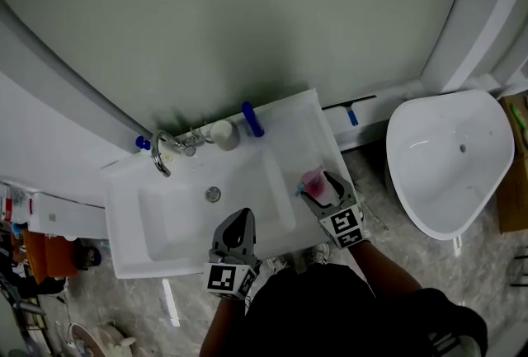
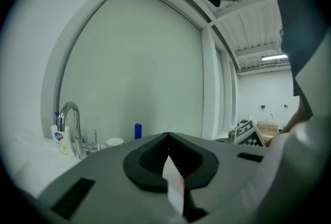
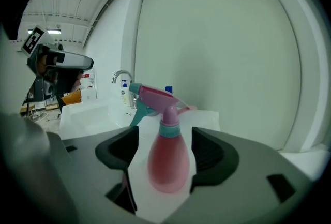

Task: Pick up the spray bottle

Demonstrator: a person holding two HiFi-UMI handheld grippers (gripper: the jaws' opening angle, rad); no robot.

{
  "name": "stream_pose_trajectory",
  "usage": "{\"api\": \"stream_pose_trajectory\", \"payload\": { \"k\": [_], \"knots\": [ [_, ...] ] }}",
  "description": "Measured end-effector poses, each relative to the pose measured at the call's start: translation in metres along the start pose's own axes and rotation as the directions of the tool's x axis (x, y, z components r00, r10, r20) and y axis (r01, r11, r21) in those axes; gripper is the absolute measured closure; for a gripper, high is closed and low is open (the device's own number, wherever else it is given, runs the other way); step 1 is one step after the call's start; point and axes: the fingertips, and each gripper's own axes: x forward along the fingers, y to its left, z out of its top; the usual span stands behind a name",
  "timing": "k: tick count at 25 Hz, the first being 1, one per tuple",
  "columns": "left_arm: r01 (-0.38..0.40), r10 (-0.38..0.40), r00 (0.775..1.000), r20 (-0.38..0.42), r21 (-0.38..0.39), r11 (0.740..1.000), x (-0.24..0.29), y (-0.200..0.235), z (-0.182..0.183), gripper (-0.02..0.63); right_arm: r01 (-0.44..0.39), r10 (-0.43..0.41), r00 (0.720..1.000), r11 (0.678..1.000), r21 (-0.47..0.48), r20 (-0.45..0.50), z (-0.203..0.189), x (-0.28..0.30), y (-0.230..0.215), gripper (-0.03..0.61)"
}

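A pink spray bottle [image 1: 315, 182] with a pink-and-teal trigger head stands upright on the right ledge of the white sink [image 1: 165, 215]. My right gripper [image 1: 325, 189] is around it. In the right gripper view the bottle [image 3: 168, 158] stands between the two dark pads; a strip of white shows between it and the left pad [image 3: 121, 153], and the right pad is at its side. My left gripper [image 1: 238, 221] hovers over the sink's front edge, and its jaws [image 2: 168, 136] meet at the tips with nothing held.
A chrome faucet [image 1: 161, 151] stands at the sink's back left, with a white cup [image 1: 223, 133] and a blue bottle [image 1: 252, 119] beside it. A white toilet bowl [image 1: 450, 157] is to the right. The wall rises close behind the sink.
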Motion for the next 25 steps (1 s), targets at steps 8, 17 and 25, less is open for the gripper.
{"api": "stream_pose_trajectory", "payload": {
  "k": [8,17,25],
  "knots": [
    [-0.004,0.004,1.0,0.019,-0.005,1.0,-0.005,0.012,0.004,0.621,0.034,-0.034,0.999,0.999,-0.012,-0.012,-0.001,0.011,-0.003,0.287],
    [-0.004,0.004,1.0,0.02,-0.011,1.0,-0.011,0.02,0.003,0.621,0.095,-0.094,0.995,0.995,-0.044,0.018,0.004,0.014,-0.004,0.383],
    [0.002,-0.001,1.0,0.02,-0.015,1.0,-0.013,0.026,0.003,0.621,0.133,-0.13,0.99,0.99,-0.056,0.049,0.01,0.013,-0.005,0.41]
  ]
}}
